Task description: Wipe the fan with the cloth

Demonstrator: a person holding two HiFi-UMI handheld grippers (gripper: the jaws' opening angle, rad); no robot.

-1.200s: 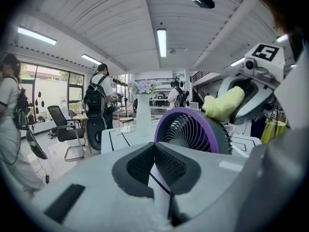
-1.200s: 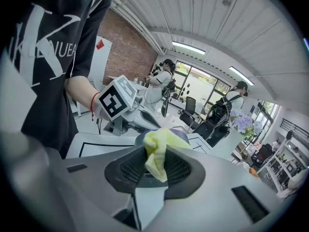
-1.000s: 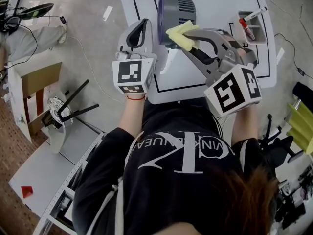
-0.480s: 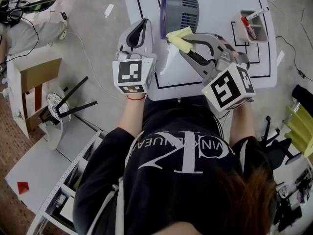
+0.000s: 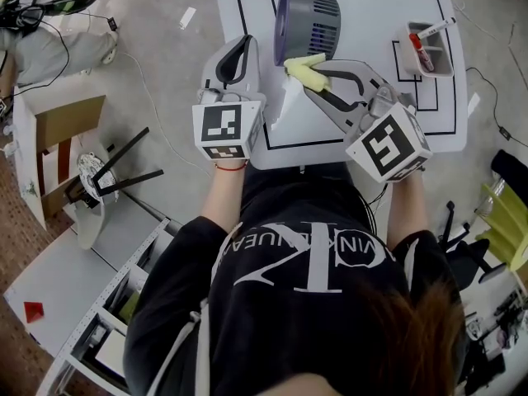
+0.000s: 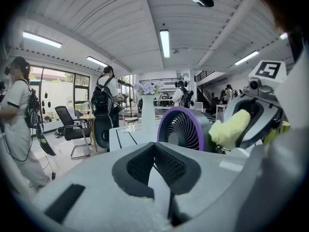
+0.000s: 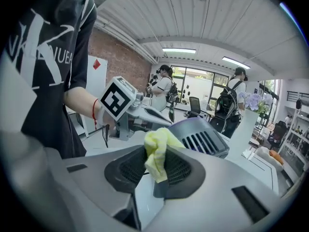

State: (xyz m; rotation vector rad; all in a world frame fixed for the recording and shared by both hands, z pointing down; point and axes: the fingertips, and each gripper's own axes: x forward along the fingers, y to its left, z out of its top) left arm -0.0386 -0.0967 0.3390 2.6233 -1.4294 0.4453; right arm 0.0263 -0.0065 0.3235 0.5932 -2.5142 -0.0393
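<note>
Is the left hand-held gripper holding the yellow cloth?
No, the yellow cloth is pinched between the jaws of the right hand-held gripper, while the left hand-held gripper is shut on nothing.

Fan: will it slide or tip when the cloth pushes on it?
Probably light: the fan looks like a small plastic desk unit. It stands free on the smooth white table, and the shut left tongs are not bracing it, so a sideways push from the cloth may well slide it.
</note>
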